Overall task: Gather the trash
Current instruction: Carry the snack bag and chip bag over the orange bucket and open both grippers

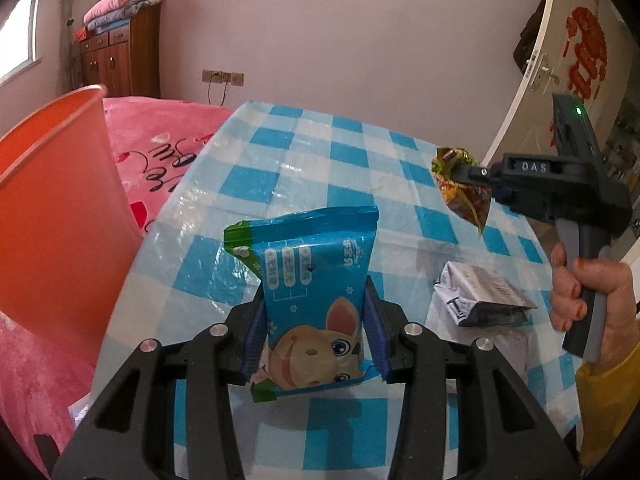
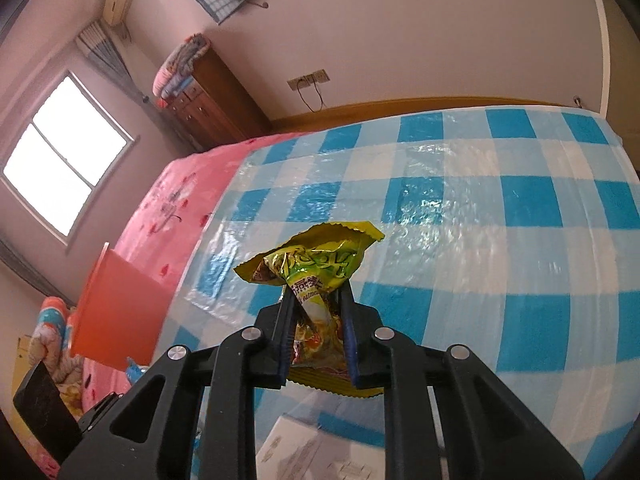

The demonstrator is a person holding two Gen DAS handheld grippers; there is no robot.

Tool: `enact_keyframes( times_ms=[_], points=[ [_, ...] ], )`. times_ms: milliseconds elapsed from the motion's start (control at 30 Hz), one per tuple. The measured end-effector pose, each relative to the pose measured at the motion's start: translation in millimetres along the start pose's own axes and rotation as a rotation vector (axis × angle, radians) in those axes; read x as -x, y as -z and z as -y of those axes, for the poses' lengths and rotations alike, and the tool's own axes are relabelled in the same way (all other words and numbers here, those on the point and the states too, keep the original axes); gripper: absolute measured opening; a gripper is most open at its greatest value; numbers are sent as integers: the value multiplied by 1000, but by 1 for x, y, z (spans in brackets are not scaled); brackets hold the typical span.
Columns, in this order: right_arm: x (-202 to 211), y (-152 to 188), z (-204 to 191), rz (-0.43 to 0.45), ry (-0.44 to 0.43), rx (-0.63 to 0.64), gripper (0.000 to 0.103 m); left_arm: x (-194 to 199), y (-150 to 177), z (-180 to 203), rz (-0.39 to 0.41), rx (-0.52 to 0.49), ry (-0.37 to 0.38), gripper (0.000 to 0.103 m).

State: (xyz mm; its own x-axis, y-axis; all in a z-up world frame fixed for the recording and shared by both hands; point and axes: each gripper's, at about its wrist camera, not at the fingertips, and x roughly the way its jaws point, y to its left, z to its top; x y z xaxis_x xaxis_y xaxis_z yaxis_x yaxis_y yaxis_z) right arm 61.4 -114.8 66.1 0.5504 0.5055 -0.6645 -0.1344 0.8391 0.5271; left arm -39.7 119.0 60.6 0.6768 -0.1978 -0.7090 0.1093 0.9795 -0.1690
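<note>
**Trash in hand: two wrappers**

My left gripper (image 1: 316,312) clamps the blue packet (image 1: 308,292); my right gripper (image 2: 316,320) pinches the green wrapper (image 2: 320,268). Both held above the checked cloth (image 1: 320,152). Light, crinkly, probably slippery: grip mid-body. Orange bin (image 1: 52,208) left; grey wrapper (image 1: 480,296) remains.

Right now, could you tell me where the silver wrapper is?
The silver wrapper lies on the checked tablecloth, right of the blue packet in the left wrist view.
</note>
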Motion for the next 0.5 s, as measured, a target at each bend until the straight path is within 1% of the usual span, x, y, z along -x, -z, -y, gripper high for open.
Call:
enact_keyframes(
  times_ms=[300,500],
  points=[
    [24,20,-20,27,-77,-25,21,29,-7,-4,64,8,11,45],
    [34,24,-44,37,-130,-16,21,53,-11,-13,115,23,13,45]
  ],
)
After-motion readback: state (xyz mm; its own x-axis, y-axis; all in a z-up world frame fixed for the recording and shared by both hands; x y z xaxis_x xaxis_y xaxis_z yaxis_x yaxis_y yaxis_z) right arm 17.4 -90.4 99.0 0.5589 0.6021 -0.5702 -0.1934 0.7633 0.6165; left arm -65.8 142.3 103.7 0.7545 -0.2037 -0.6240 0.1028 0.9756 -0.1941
